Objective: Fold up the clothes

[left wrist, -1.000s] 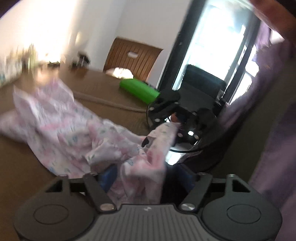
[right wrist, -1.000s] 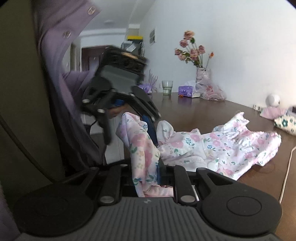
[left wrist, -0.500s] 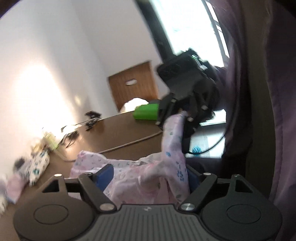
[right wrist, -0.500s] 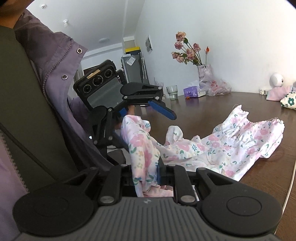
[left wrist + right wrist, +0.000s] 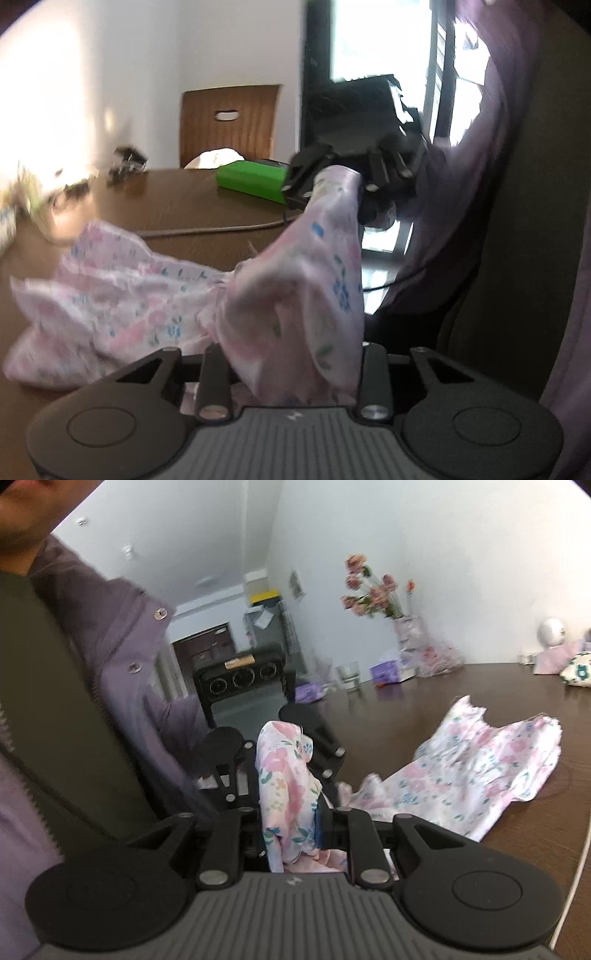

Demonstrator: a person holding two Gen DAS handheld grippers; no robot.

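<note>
A pink and white floral garment (image 5: 122,295) lies crumpled on the dark wooden table (image 5: 177,206), with one end lifted off the near edge. My left gripper (image 5: 293,332) has a thick bunch of that end between its fingers; its jaws are closing on the cloth. In the right wrist view the left gripper (image 5: 286,731) pinches the top of the raised fold. My right gripper (image 5: 290,812) holds the same fold lower down, its jaws easing open slightly with the cloth still pressed between them. It also shows across the left wrist view, right gripper (image 5: 340,177). The rest of the garment (image 5: 480,764) trails over the table.
A green box (image 5: 255,179), a grey cable (image 5: 207,230) and a wooden chair (image 5: 229,122) are at one end of the table. A flower vase (image 5: 406,635), a glass (image 5: 348,674) and a tissue pack (image 5: 388,672) stand at the far side. A person's purple jacket (image 5: 110,664) is close by.
The left gripper's jaws, wide apart with blue pads showing before, have closed in on the bunched cloth. Both grippers have shifted and rolled, and the lifted fold now runs between them.
</note>
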